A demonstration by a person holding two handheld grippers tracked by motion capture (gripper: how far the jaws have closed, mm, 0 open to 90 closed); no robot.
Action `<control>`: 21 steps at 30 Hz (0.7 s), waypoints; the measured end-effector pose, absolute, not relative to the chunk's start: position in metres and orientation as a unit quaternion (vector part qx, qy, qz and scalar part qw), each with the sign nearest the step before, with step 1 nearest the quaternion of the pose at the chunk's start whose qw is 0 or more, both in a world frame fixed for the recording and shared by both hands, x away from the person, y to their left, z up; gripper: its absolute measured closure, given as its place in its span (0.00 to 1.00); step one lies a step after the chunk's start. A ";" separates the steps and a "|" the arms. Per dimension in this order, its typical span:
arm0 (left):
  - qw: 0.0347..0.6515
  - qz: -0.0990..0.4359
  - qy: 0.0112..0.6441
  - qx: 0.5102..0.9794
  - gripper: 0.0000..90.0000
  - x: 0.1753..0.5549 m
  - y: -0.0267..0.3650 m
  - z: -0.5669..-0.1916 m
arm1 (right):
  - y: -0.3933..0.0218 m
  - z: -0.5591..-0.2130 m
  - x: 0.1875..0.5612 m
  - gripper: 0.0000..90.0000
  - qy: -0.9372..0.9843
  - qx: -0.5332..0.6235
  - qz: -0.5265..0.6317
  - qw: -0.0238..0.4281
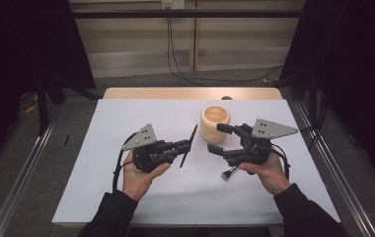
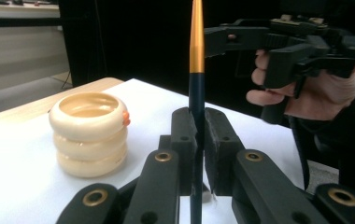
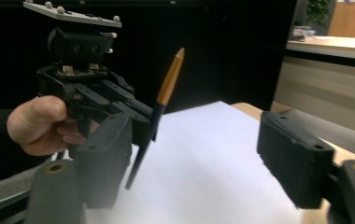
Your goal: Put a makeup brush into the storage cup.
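Where the left tool (image 1: pixel 189 146) meets the pen (image 1: pixel 189 146), its two black jaws are pressed against the dark lower shaft, gripping it. In the left gripper view the pen (image 2: pixel 196 56) rises straight up from between the jaws, dark blue below and gold above, and the dark shaft also runs down below the grip. In the high view the pen stands crosswise at the tip of this tool, tilted, its upper end toward the pot (image 1: pixel 214 124) and its lower end toward the person. The left hand (image 1: pixel 141 174) holds the tool from beneath, a grey plate on top and a cable trailing back along the wrist.

Just past the pen, the right tool (image 1: pixel 220 138) faces the left one, with its jaws spread wide and nothing between them. In the right gripper view the two jaws stand far apart, and between them, farther off, the left tool (image 3: pixel 140 123) holds the pen (image 3: pixel 166 88) tilted, gold tip uppermost. The right hand (image 1: pixel 267 170) grips its tool from below; a small silver and black part sticks out of the tool's underside toward the table (image 1: pixel 126 113).

Beyond both tools sits the cream pot, ribbed like three stacked rings and open at the top. It stands upright on the white table, just beside the upper jaw of the right tool. A small orange mark (image 2: pixel 126 118) shows on its rim in the left gripper view.
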State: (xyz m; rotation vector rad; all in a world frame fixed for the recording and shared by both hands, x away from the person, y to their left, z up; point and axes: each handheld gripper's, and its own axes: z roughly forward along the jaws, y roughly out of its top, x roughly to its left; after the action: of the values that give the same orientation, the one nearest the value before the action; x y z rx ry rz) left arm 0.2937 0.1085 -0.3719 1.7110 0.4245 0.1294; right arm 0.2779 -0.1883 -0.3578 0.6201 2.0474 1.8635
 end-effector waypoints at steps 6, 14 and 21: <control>0.636 0.050 0.177 0.749 0.93 0.292 0.105 -0.372 | -0.177 -0.354 0.286 0.40 0.715 0.205 0.655 0.136; 0.638 0.051 0.178 0.748 0.93 0.290 0.102 -0.373 | -0.166 -0.353 0.293 0.55 0.720 0.194 0.657 0.110; 0.632 0.054 0.170 0.754 0.93 0.288 0.100 -0.374 | -0.162 -0.354 0.296 0.66 0.719 0.188 0.662 0.095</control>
State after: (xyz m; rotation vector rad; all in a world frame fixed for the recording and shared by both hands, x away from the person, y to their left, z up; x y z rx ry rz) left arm 0.2882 0.0996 -0.3744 1.7265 0.3897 0.1246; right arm 0.2958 -0.1624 -0.3536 0.5569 2.1319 1.9645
